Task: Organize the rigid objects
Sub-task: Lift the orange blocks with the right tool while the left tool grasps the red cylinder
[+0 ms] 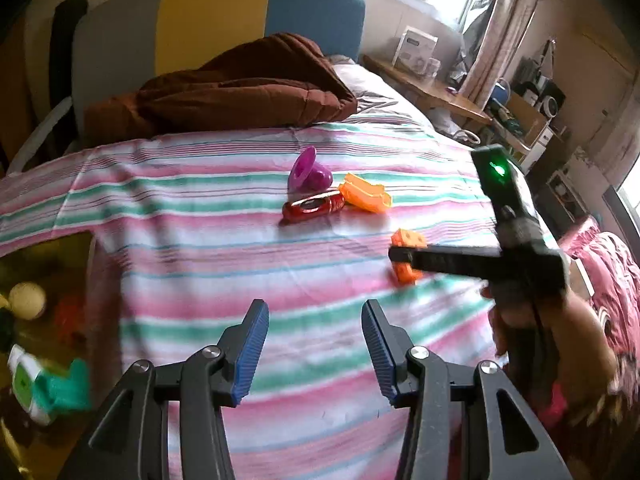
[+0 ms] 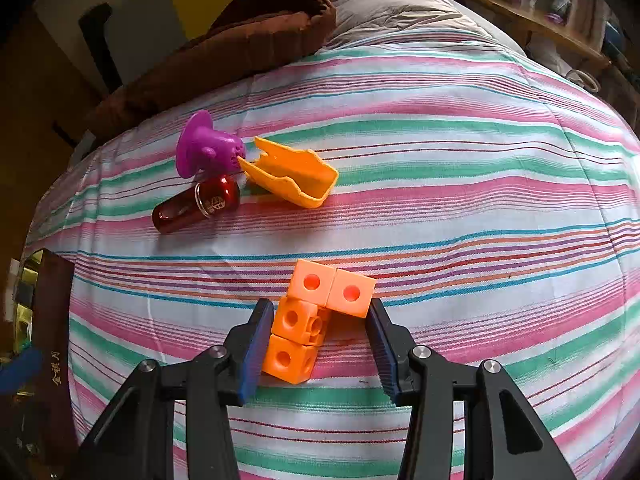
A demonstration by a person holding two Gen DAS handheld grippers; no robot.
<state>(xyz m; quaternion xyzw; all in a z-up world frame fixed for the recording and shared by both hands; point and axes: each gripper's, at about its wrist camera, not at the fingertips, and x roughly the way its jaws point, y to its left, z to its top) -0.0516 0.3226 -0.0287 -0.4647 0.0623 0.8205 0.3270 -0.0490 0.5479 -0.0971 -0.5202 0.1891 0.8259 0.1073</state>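
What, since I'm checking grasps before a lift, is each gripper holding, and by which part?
The right gripper holds the orange cube block, jaws against its opposite sides. The left gripper holds nothing.

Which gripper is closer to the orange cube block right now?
Right. The right gripper has its jaws around the cube block on the bed. The left gripper hangs empty over bare sheet, well short of it.
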